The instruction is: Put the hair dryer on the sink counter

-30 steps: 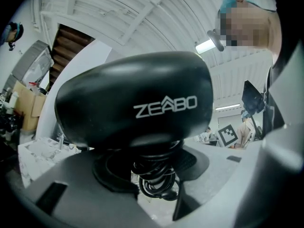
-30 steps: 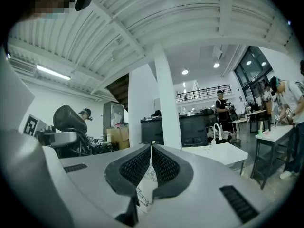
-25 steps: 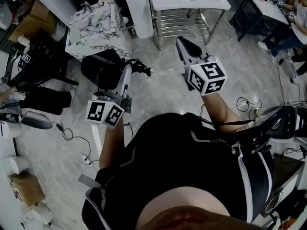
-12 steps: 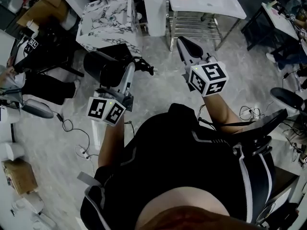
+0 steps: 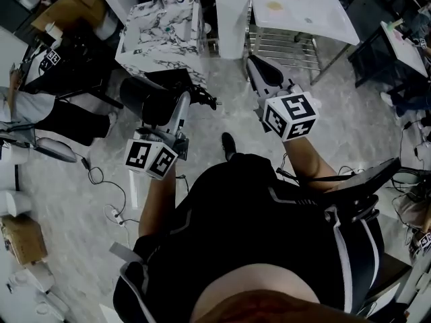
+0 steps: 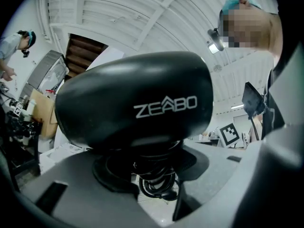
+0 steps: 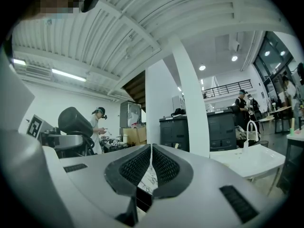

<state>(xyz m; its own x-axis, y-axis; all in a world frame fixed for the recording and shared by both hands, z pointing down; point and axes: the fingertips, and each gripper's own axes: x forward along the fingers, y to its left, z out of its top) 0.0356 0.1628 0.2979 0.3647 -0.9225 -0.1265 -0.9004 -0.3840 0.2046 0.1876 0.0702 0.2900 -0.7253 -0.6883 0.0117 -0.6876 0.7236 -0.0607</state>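
Since a second ago the marbled sink counter has slid rightward in your head view. Your left gripper pinches the black ZEABO hair dryer, held in the air short of that counter; your right gripper is pressed together, empty

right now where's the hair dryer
Head view, left of centre: the hair dryer is held by the left gripper, above the floor near the marble sink counter.

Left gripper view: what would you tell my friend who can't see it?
A black hair dryer marked ZEABO fills the picture, gripped between the left gripper's gray jaws, its black cord coiled underneath. Behind are a white ribbed ceiling and a person at far left.
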